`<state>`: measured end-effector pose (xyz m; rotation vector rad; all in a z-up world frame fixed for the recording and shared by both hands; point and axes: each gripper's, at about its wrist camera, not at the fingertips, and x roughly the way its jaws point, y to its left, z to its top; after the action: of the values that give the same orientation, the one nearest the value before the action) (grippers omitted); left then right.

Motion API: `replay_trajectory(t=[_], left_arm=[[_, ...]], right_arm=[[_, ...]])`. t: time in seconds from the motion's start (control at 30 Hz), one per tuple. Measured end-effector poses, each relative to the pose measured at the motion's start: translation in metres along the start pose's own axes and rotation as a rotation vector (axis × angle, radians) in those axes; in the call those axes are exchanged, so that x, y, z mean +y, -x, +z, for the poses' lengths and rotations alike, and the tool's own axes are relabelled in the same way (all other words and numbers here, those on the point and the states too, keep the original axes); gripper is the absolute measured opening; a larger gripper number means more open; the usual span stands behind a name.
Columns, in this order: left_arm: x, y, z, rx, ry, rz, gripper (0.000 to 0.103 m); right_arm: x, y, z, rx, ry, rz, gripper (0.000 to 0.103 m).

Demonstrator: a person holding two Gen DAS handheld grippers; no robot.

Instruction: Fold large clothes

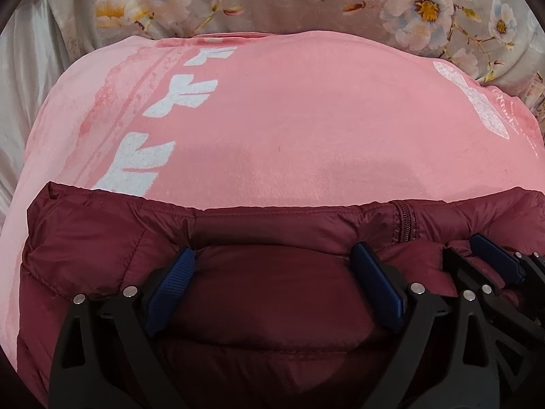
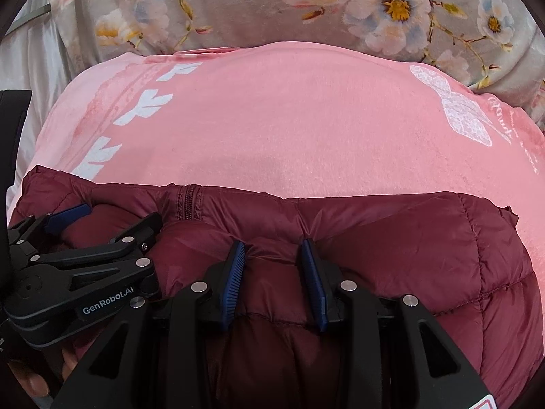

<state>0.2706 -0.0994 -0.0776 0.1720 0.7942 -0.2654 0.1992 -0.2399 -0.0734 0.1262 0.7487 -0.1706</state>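
- Your left gripper (image 1: 276,255) has its jaws spread wide, both blue pads resting on the puffy maroon jacket (image 1: 272,293), with a broad stretch of fabric between them.
- Your right gripper (image 2: 272,248) has its jaws narrow, pinching a fold of the jacket near its far edge.
- That jacket lies on a pink blanket (image 1: 289,119) with white prints.
- Beyond the blanket lies grey floral fabric (image 2: 238,10).
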Motion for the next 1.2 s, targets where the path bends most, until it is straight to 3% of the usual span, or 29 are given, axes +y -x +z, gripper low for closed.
replay_trajectory(t=[0.83, 1.0, 1.1, 1.2], left_arm=[[-0.003, -0.001, 0.001, -0.007, -0.007, 0.026, 0.094], [0.01, 0.007, 0.002, -0.017, 0.035, 0.001, 0.093], [0.029, 0.024, 0.004, -0.03, 0.075, 0.003, 0.093], [0.055, 0.046, 0.006, -0.06, 0.11, 0.057, 0.093]], right_arm=[[-0.001, 0.0, 0.0, 0.005, -0.003, 0.002, 0.035], [-0.032, 0.02, 0.002, -0.054, -0.132, 0.064, 0.029], [-0.06, 0.05, 0.002, -0.11, -0.169, -0.058, 0.03], [-0.093, 0.065, -0.002, -0.111, -0.228, -0.156, 0.03]])
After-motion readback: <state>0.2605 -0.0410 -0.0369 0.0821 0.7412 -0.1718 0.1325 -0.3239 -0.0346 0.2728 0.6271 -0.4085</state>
